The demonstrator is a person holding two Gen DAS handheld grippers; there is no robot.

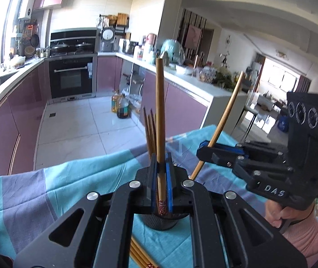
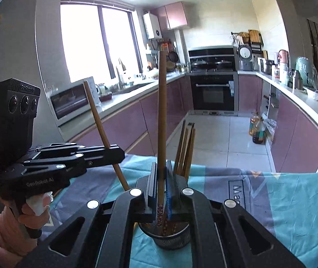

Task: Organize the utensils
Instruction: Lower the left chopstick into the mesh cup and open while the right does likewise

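Here the left claw [image 1: 161,176] is clenched on one chopstick [image 1: 160,116], pinched low near its patterned end, shaft standing almost upright above the jaws. The right claw [image 2: 161,185] grips a second chopstick [image 2: 162,116] the same way. Just below both claws sits the dark mesh holder [image 2: 172,236] on the cloth-covered bench [image 2: 293,201], more chopsticks [image 2: 185,149] standing in it. Likely light, stiff, smooth wood; thin, so it may pivot; hold near the thick end.
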